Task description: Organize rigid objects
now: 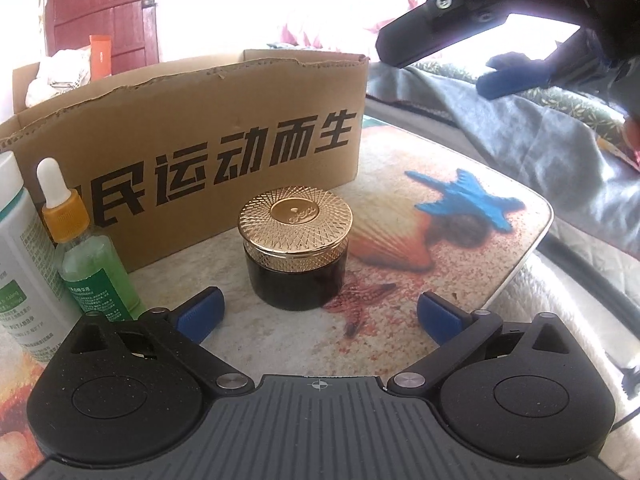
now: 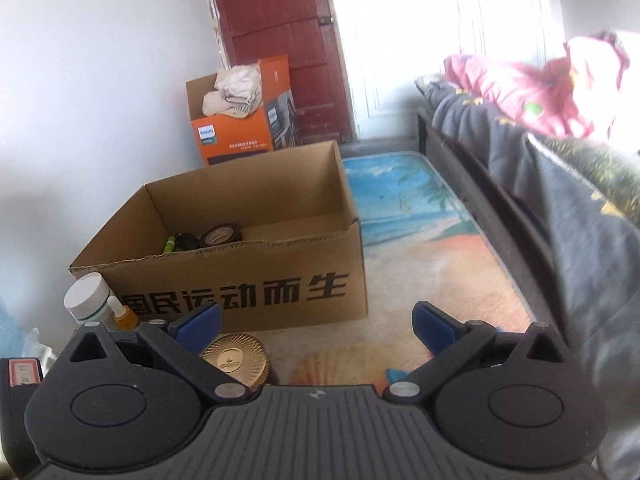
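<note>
Beach-print mat [image 1: 460,208] is covering the floor, running from frame centre to the right edge in the left wrist view. Cardboard box [image 2: 248,280] w/ black printed characters is sitting on it, mid-frame in the right wrist view, top open; a tape roll [image 2: 221,235] and a few small dark and green bits are lying in its near-left corner, too small to ID.

Left gripper [image 1: 320,316] is filling the bottom of its own view, blue fingers spread wide apart, nothing between the pads. Right gripper [image 2: 318,322] is sitting at the bottom of its view, fingers likewise wide apart and empty; it's also showing in the upper right of the left wrist view, hanging above the mat.

Gold-lid jar [image 1: 295,246] is standing upright on the mat, centre of the left view, just in front of the box wall and just ahead of the left fingers, not touching them. At lower left, a white bottle [image 1: 20,264] and a green dropper bottle [image 1: 90,268] are standing upright side by side, next to the box.
</note>
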